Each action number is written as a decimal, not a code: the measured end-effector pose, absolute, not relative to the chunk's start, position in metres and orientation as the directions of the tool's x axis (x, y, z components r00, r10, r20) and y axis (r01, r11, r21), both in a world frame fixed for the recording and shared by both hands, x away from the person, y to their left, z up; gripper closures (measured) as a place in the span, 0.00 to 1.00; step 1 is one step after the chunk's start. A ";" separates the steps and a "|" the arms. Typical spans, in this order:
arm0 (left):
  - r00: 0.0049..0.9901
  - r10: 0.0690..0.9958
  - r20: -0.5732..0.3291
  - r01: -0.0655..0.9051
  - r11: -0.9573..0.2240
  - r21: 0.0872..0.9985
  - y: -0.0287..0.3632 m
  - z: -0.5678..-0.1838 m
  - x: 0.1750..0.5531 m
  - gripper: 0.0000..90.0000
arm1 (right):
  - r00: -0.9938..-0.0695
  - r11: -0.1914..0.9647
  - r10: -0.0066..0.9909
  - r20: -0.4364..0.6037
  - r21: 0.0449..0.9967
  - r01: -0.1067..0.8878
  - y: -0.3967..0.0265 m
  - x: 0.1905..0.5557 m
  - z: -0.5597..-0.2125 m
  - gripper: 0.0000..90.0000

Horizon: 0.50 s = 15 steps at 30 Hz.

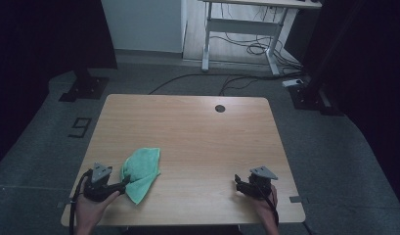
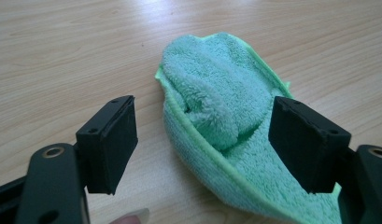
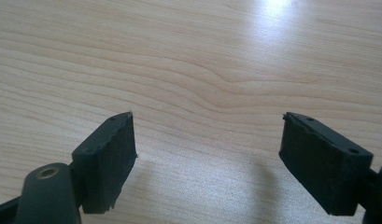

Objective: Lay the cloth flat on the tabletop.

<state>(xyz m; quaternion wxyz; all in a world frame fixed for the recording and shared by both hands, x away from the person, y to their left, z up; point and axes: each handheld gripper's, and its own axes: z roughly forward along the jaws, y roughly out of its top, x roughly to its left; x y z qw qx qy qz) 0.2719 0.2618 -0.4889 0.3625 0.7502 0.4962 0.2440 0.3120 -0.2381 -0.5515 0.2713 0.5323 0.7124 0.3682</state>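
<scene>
Nearest the person, at the table's (image 1: 197, 127) front edge, both hands held their grippers low over the wood. The left gripper (image 2: 202, 140) had its jaws spread wide, and the near end of the green cloth (image 2: 221, 121) lay between them, the right jaw over the cloth's edge and the left jaw beside bare wood; neither pad looked to be pressing the fabric. In the high view the left gripper (image 1: 125, 184) sat at the cloth's (image 1: 141, 172) near-left side, at the front left of the table. The cloth was bunched and folded on itself, with a raised fold along its middle. The right gripper (image 3: 205, 158) also stood spread, holding nothing, with plain wood ahead; from above it (image 1: 236, 182) was well apart from the cloth, at the front right. The step in hand seemed to be the approach for a first grasp of the cloth. The next move would likely call for lowering the left jaws around the near fold and closing them. Farther off, the tabletop was bare save for a round grommet (image 1: 220, 108) near its back edge.
</scene>
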 end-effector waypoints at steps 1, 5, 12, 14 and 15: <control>0.389 0.921 0.009 0.572 -0.249 0.782 0.261 -0.490 0.275 0.27 | -0.286 0.165 0.958 0.003 0.813 0.559 -0.238 0.312 -0.551 0.21; 0.387 0.922 0.026 0.585 -0.267 0.766 0.258 -0.494 0.287 0.26 | -0.284 0.168 0.959 -0.002 0.811 0.561 -0.237 0.311 -0.552 0.21; 0.401 0.916 0.015 0.623 -0.284 0.728 0.249 -0.505 0.320 0.23 | -0.283 0.173 0.959 -0.008 0.809 0.562 -0.235 0.310 -0.552 0.21; 0.409 0.912 0.029 0.656 -0.316 0.686 0.245 -0.514 0.329 0.23 | -0.285 0.179 0.958 -0.014 0.807 0.562 -0.235 0.308 -0.552 0.21; 0.409 0.912 0.029 0.656 -0.316 0.686 0.245 -0.514 0.329 0.23 | -0.285 0.179 0.958 -0.014 0.807 0.562 -0.235 0.308 -0.552 0.21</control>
